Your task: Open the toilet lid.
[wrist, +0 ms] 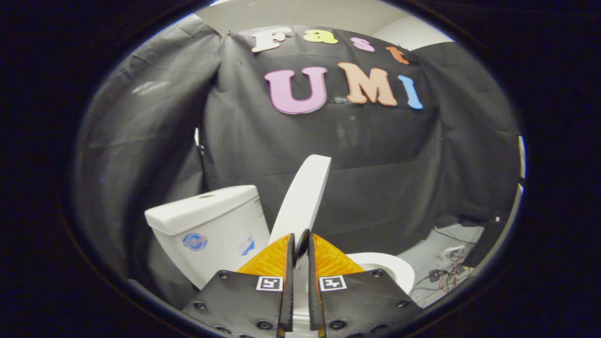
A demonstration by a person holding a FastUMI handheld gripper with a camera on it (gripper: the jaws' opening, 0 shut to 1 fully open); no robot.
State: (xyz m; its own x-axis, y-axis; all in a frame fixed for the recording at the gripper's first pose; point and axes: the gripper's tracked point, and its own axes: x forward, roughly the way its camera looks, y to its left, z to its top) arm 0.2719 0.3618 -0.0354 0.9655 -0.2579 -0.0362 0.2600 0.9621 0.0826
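Both of my gripper's (300, 239) fingers stand nearly together, pinching the near rim of the toilet lid (303, 192), which rises edge-on just ahead of them, tilted up beside the tank (206, 225) and over the seat (385, 265). I judge the lid a stiff, light, glossy plastic shell that turns freely on its hinge, so the thin front rim is the right hold. It could slide from the pads or drop back before it leans on the tank.
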